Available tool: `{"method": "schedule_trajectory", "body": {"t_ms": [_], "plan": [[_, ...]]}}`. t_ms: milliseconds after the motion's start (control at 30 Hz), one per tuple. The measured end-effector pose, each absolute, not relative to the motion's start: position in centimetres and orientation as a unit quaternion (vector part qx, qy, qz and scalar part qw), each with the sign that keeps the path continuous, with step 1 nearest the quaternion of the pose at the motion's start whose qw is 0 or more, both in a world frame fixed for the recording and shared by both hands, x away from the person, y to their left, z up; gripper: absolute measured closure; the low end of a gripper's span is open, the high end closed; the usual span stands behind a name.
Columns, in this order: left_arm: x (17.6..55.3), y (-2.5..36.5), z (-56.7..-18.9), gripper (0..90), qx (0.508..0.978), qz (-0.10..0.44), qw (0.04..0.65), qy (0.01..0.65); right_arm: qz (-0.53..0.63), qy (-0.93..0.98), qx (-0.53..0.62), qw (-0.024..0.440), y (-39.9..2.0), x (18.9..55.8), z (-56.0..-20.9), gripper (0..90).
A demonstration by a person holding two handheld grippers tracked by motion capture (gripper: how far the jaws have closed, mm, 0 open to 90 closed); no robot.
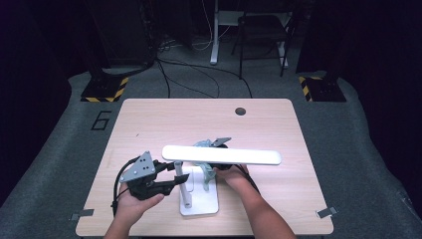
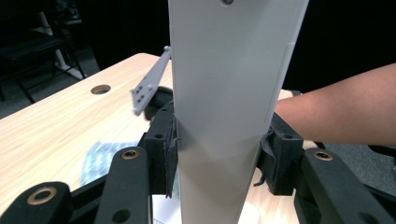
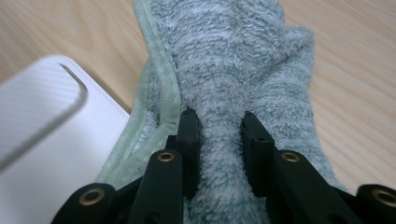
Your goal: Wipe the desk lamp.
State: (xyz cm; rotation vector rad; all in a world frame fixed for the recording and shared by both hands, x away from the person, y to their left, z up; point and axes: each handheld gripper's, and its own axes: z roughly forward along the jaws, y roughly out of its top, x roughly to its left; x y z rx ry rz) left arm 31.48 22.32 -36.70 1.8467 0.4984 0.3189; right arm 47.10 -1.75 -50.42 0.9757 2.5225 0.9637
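The desk lamp (image 1: 199,191) stood near the table's (image 1: 149,114) near edge, about midway along it: a flat white base, a thin metal pole rising from it, and a long white light bar (image 1: 222,155) lying level across the top, running left to right. In the left gripper view the bar's pale, smooth body (image 2: 229,93) rose straight up between the black jaws. The left gripper (image 1: 180,178) was pinching the lamp there, its pads pressed against both sides, jaws about half spread. A pale grey-green terry cloth (image 3: 238,70), fluffy with a stitched hem, lay bunched against the lamp's white base (image 3: 46,140), on the side toward the table's far edge. The right gripper (image 3: 218,135) had a fold of that cloth squeezed between its nearly closed jaws. In the high view the right hand (image 1: 234,174) sat just under the bar, beside the base.
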Motion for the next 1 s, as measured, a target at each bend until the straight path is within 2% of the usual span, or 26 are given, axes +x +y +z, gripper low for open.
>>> {"method": "schedule_trajectory", "body": {"t_ms": [267,400,533,1000], "plan": [[31.6,22.6,-36.8,54.2,0.784,0.137,0.569,0.204,0.373,0.862,0.312,0.143,4.0,46.4,-50.8,71.6],[31.5,22.5,-36.7,54.3,0.785,0.143,0.566,0.209,0.358,0.870,0.305,0.148,4.8,46.2,-50.8,71.9],[31.4,22.5,-36.8,54.5,0.781,0.144,0.566,0.218,0.350,0.875,0.307,0.130,3.6,46.8,-50.8,72.7],[31.4,21.8,-36.9,54.8,0.778,0.160,0.564,0.226,0.308,0.870,0.352,0.156,-4.8,46.6,-50.3,71.3]]}}
